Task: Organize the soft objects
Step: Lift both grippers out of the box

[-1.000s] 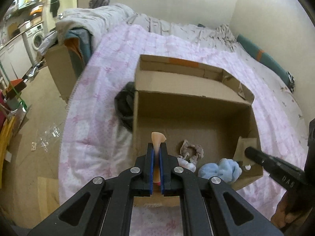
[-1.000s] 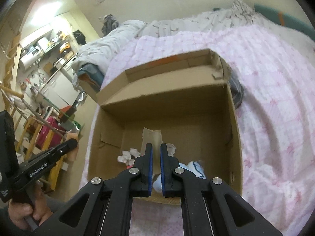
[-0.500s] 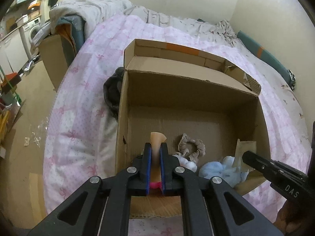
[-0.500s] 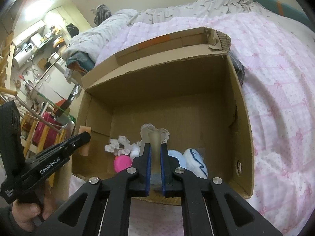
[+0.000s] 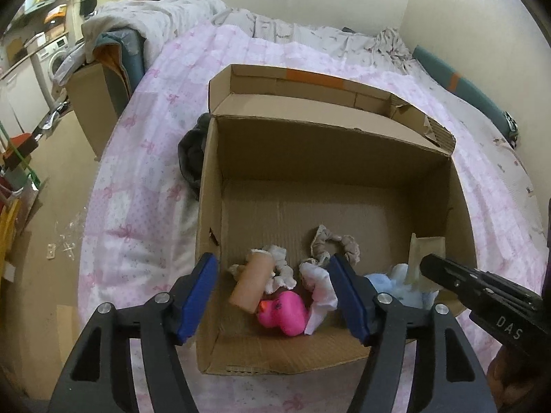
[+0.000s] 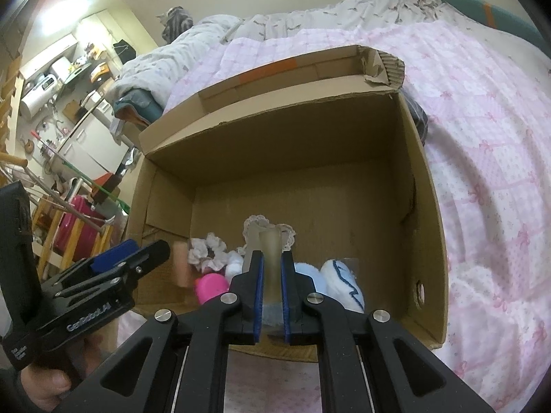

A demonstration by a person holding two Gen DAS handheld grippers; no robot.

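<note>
An open cardboard box (image 5: pixel 213 186) sits on the pink bed. Inside at its near end lie a beige rolled sponge (image 5: pixel 253 284), a pink duck toy (image 5: pixel 286 315), white cloth pieces (image 5: pixel 320 284), a beige scrunchie (image 5: pixel 335 244) and a pale blue plush (image 5: pixel 396 284). My left gripper (image 5: pixel 275 297) is open above the sponge and duck. My right gripper (image 6: pixel 272 270) is shut on a translucent beige soft piece (image 6: pixel 270 258) over the box's near end (image 6: pixel 427 227); it also shows in the left wrist view (image 5: pixel 447 272).
A dark garment (image 5: pixel 191 153) lies against the box's left side. Grey bedding (image 5: pixel 310 34) is piled at the bed's far end. A second cardboard box (image 5: pixel 93 103) stands beside the bed on the left. The floor at left holds clutter (image 6: pixel 69 206).
My left gripper opened and let go of the beige sponge, which now lies in the box beside the pink duck. My right gripper moved in closer over the box with its piece.
</note>
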